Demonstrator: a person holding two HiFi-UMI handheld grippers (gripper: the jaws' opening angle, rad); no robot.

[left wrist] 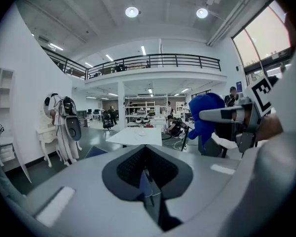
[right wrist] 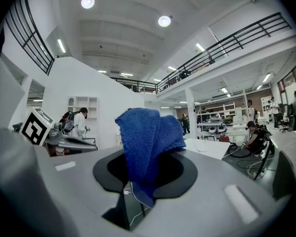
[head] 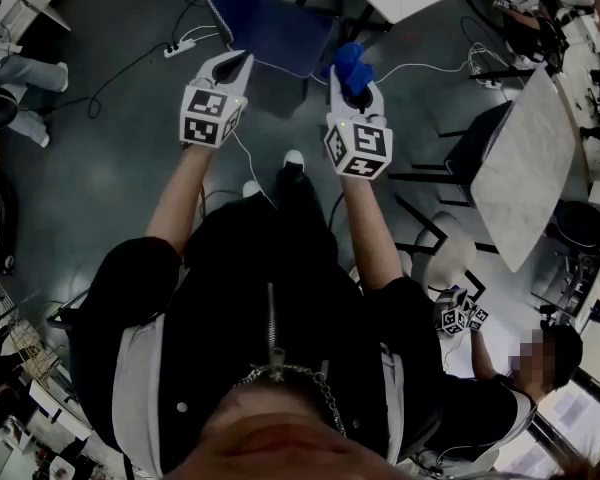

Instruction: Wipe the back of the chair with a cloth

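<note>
Firmly pinched: blue knitted cloth, bunched upright between the jaws of the white right gripper, close to the near edge of the dark blue padded chair in the head view. Alongside, white left gripper, jaws pressed together on nothing.

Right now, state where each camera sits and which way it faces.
Head view: on the person's head, looking steeply down at the blue chair and floor; arms, torso, left gripper and right gripper holding the blue cloth show.
Left gripper view: on the left gripper, facing level across the hall toward a white table; its shut, empty jaws show.
Right gripper view: on the right gripper, facing across the same hall; its jaws, shut on the cloth, show.
Shared: each gripper view catches the other gripper.
</note>
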